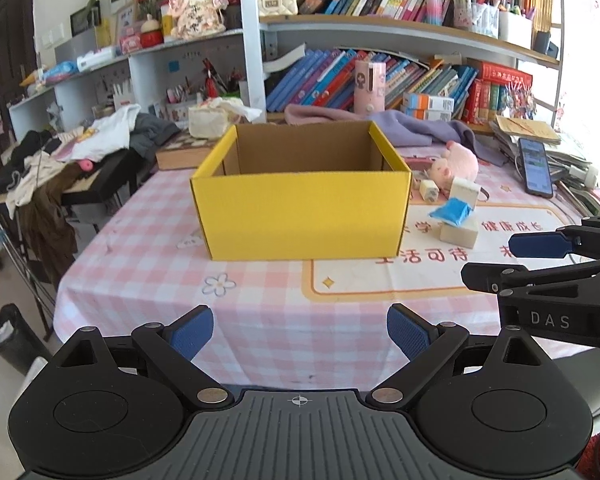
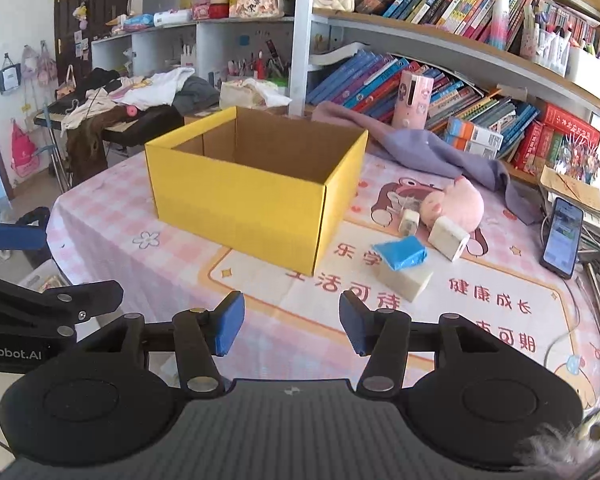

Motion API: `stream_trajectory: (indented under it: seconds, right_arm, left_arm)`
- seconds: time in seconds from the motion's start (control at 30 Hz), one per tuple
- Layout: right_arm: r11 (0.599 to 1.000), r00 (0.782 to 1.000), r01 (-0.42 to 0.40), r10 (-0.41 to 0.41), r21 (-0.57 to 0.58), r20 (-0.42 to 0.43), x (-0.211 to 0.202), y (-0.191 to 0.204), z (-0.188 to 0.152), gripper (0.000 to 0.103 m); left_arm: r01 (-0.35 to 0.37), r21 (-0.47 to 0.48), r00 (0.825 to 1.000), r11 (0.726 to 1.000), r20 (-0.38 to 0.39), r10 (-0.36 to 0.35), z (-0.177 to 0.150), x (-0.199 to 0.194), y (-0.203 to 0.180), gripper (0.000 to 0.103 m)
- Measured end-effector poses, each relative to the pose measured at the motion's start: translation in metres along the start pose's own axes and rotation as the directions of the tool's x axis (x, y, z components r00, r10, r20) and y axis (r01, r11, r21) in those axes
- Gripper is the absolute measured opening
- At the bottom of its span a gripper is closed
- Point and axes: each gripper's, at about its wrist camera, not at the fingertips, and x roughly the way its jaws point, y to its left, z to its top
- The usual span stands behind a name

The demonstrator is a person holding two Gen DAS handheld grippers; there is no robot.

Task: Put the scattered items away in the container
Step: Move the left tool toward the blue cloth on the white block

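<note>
The table [image 2: 148, 264] wears a pink checked cloth, with a printed mat over the right part. On it, toward the far-left area, stands the yellow box [image 1: 300, 216] — open at the top, brown inside, nothing visible in it from either view.

Along the table's far edge lies a purple cloth [image 2: 432, 152], rumpled, running behind the box's right corner. Past it, shelves of books fill the wall.

Right of the box the scattered things sit together on the mat. A pink plush [image 2: 456, 204] lies farthest back, near the cloth. Just in front of it is a white block [image 2: 448, 238], tilted, and to its left a smaller white plug [image 2: 409, 222]. Nearer the front edge, a cream block [image 2: 406, 280] lies with a blue packet [image 2: 400, 254] resting on its top. All of them are outside the box. A phone [image 2: 562, 236] with its screen lit leans near the right edge, well apart from the group.

The left gripper [image 1: 300, 332] hangs over the table's front edge, facing the box — fingers spread wide, nothing between them. The right gripper [image 2: 292, 328] is beside it, aimed at the mat before the cream block; its fingers stand parted and bare too, touching nothing.
</note>
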Motion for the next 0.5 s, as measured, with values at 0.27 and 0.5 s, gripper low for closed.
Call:
stream_trajectory:
  seconds: [0.27, 0.5]
  right_arm:
    - [0.999, 0.999, 0.033, -0.032, 0.015, -0.033, -0.006, -0.012, -0.011, 0.057]
    - [0.991, 0.993, 0.101, -0.096, 0.092, -0.065, -0.012, -0.038, -0.022, 0.060]
  left_arm:
    - [0.047, 0.010, 0.999, 0.999, -0.018, -0.047, -0.003, 0.005, -0.013, 0.096]
    - [0.116, 0.048, 0.993, 0.992, -0.041, -0.114, 0.002, 0.016, -0.035, 0.096]
